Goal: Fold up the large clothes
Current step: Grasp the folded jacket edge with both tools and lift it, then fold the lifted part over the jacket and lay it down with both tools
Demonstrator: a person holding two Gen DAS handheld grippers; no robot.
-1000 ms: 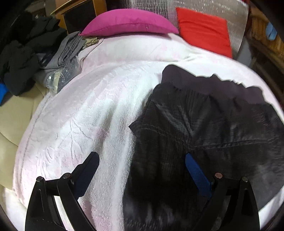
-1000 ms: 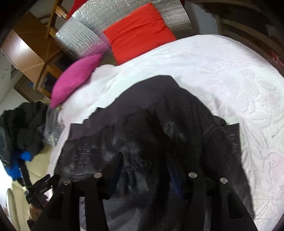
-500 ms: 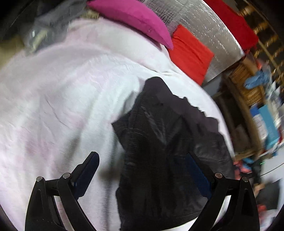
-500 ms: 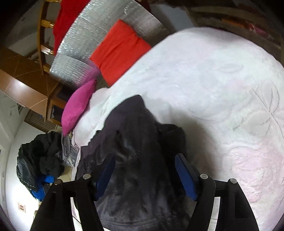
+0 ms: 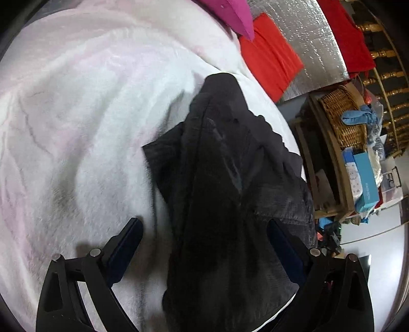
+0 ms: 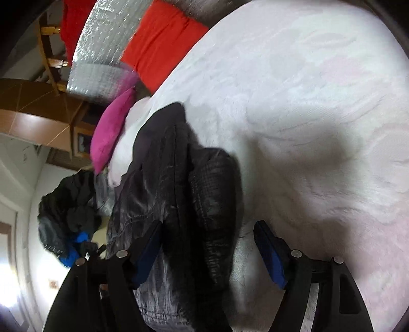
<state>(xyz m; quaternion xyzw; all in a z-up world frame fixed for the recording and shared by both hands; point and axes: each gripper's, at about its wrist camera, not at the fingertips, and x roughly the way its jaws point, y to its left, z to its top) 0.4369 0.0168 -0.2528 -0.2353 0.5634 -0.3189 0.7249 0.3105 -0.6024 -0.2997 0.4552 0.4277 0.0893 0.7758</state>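
bed (image 5: 76, 107), white-pink textured cover, fills most of both views; only wide flat surface here.
black garment (image 5: 225, 194) lies on the bed, bunched into a long narrow heap of dark shiny quilted-looking fabric, one end pointing toward the pillows. which edge is hem or waistband: cannot tell.
foil sheet (image 5: 306, 46) stands at the head of the bed, red pillow (image 5: 268, 61) and pink pillow (image 5: 235, 15) against it.
wicker basket (image 5: 342, 117) and shelf clutter sit off one side of the bed; dark clothes pile (image 6: 69, 204) off the other.
left gripper (image 5: 204, 242): jaws wide apart, garment lying between them, pads not pressing on it. holds nothing.
right gripper (image 6: 207, 247): jaws have just been opening and now stand wide; a fold of the garment sits between them but the pads are clear of it. holds nothing.

step in hand, as judged: garment just let go, needs re-gripping and spreading. to do it well: find two true corners, pinch one layer only, pull apart level, lay flat before any fold.

edges and room: plenty of bare cover on both sides of the heap. the heap lies near the bed edge on the basket side, so spread it away from that edge and short of the pillows.
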